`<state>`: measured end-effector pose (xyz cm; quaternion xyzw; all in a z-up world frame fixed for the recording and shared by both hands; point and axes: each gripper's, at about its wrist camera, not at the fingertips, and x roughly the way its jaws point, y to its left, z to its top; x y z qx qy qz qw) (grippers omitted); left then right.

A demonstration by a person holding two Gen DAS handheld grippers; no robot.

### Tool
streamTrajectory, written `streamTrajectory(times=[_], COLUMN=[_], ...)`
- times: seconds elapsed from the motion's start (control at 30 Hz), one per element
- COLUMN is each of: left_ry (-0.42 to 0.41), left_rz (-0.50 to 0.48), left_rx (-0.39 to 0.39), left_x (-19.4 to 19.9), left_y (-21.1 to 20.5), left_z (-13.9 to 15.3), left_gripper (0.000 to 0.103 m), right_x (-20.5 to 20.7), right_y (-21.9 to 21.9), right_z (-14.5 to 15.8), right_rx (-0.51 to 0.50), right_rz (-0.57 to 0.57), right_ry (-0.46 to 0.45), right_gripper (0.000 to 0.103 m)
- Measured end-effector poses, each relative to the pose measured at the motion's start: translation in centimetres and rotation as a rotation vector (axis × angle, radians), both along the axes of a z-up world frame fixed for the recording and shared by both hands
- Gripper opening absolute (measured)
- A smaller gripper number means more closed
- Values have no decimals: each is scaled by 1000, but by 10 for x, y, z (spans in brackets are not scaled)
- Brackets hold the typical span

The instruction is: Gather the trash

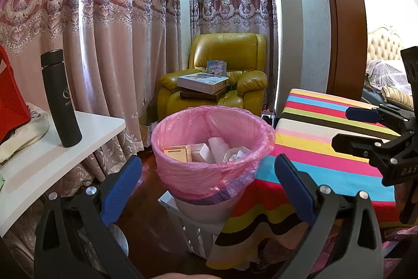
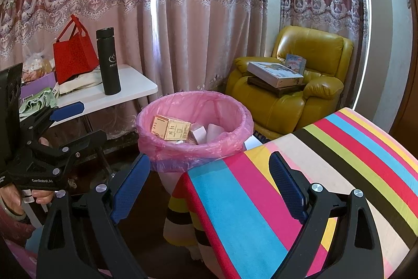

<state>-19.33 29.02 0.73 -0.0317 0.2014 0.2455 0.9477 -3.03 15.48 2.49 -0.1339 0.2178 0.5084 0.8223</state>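
Observation:
A bin lined with a pink bag [image 1: 206,171] [image 2: 162,151] stands on a white crate between a striped table and a white side table. Inside lie an orange-and-cream box [image 1: 177,152] [image 2: 171,127], small white boxes [image 1: 202,152] [image 2: 198,132] and crumpled white paper [image 1: 235,153]. My left gripper [image 1: 206,187] is open and empty, just in front of the bin. My right gripper [image 2: 209,181] is open and empty over the striped table's near corner, right of the bin. Each gripper shows in the other's view, the right [image 1: 350,127] and the left [image 2: 83,119].
The striped cloth table [image 1: 321,148] [image 2: 326,161] is at the right. A white side table [image 1: 47,156] [image 2: 130,85] holds a black flask [image 1: 61,98] [image 2: 108,62] and a red bag [image 2: 74,54]. A yellow armchair [image 1: 222,75] [image 2: 295,85] with boxes stands by the curtains.

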Motion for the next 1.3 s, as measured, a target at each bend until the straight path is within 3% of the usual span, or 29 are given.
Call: streamTrajectory(times=[1.3], left_ry=[12], left_rz=[2], left_rx=[-13], left_x=[2], left_y=[8], left_z=[-5], left_gripper=[98], right_x=[-3], right_y=[2], right_z=[-6], right_rx=[-7], right_rz=[11], right_ry=[6], right_gripper=[87])
